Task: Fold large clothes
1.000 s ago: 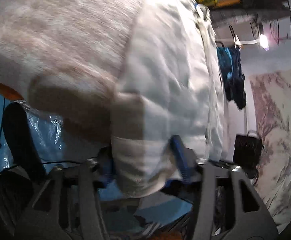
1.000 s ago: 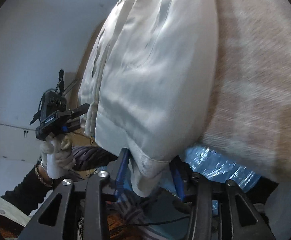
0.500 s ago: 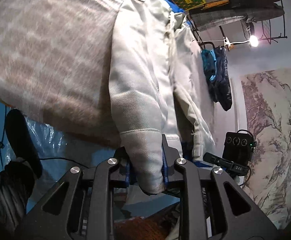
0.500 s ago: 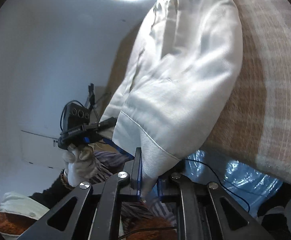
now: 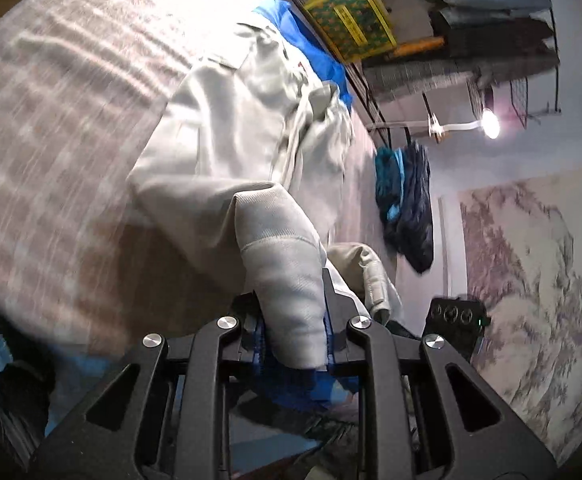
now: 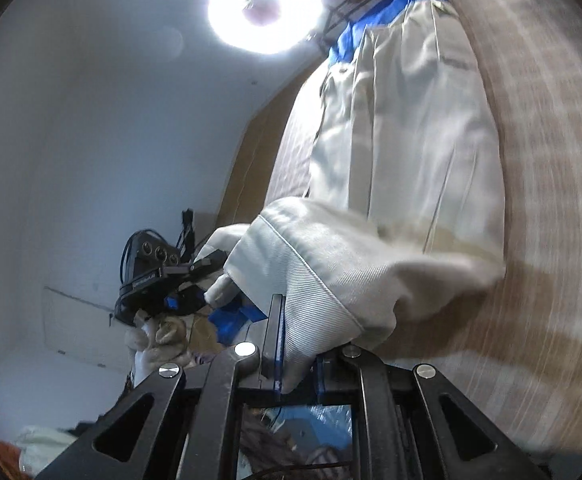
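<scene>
Over the near edge of the checked blanket point(image 5: 51, 152), the left gripper point(image 5: 293, 334) and right gripper point(image 6: 297, 364) each clamp a ribbed hem corner of the white jacket point(image 6: 407, 152), whose thick fabric may slip free if lifted unevenly.

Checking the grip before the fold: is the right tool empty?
No, the right tool is clamped on the ribbed hem of the white garment.
</scene>
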{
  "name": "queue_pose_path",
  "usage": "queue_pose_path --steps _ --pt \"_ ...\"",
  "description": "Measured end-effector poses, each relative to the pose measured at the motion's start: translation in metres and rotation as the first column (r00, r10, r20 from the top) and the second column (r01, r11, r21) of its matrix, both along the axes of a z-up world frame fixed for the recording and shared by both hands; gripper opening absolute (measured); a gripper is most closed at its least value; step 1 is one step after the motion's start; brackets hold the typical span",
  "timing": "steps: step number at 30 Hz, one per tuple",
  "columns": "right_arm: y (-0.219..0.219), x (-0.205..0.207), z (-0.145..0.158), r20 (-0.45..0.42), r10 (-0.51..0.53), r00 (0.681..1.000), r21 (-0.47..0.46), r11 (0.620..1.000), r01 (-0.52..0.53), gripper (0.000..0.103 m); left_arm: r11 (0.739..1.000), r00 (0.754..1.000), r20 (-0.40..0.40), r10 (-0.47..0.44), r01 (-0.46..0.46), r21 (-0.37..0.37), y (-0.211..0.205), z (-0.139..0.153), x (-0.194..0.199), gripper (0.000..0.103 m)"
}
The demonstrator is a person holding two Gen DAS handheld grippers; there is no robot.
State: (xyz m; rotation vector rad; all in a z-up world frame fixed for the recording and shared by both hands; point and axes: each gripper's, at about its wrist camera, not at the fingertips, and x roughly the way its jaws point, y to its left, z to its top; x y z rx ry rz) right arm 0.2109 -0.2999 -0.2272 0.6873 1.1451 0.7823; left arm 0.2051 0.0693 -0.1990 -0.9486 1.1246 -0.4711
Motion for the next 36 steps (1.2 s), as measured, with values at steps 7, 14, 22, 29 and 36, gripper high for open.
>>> queue_pose_path --steps 7,14,22,29,36 --pt "-0.002 0.059 -0.008 -0.011 -0.07 0.997 -0.042 0.997 0.069 0.009 0.997 0.998 -0.034 0.059 -0.057 0.043 -0.015 -0.021 0.069 0.02" --pt "-0.006 0.098 -0.028 -0.057 -0.123 0.991 -0.072 0.99 0.118 0.009 0.992 0.993 -0.093 0.075 -0.065 0.105 -0.028 -0.051 0.115 0.02" --pt "-0.016 0.124 -0.051 -0.158 -0.16 0.974 0.012 0.986 0.164 0.029 0.992 0.99 -0.128 0.056 -0.041 0.117 -0.032 -0.064 0.136 0.035" --pt "-0.049 0.112 -0.011 -0.031 -0.231 0.973 0.033 0.972 0.232 0.052 0.99 0.992 0.012 0.122 -0.123 0.07 0.004 -0.023 0.137 0.059" --pt "-0.059 0.092 -0.01 0.069 -0.199 0.977 -0.218 0.953 0.21 0.048 0.95 0.997 0.082 -0.009 -0.017 0.311 0.001 -0.033 0.14 0.059"
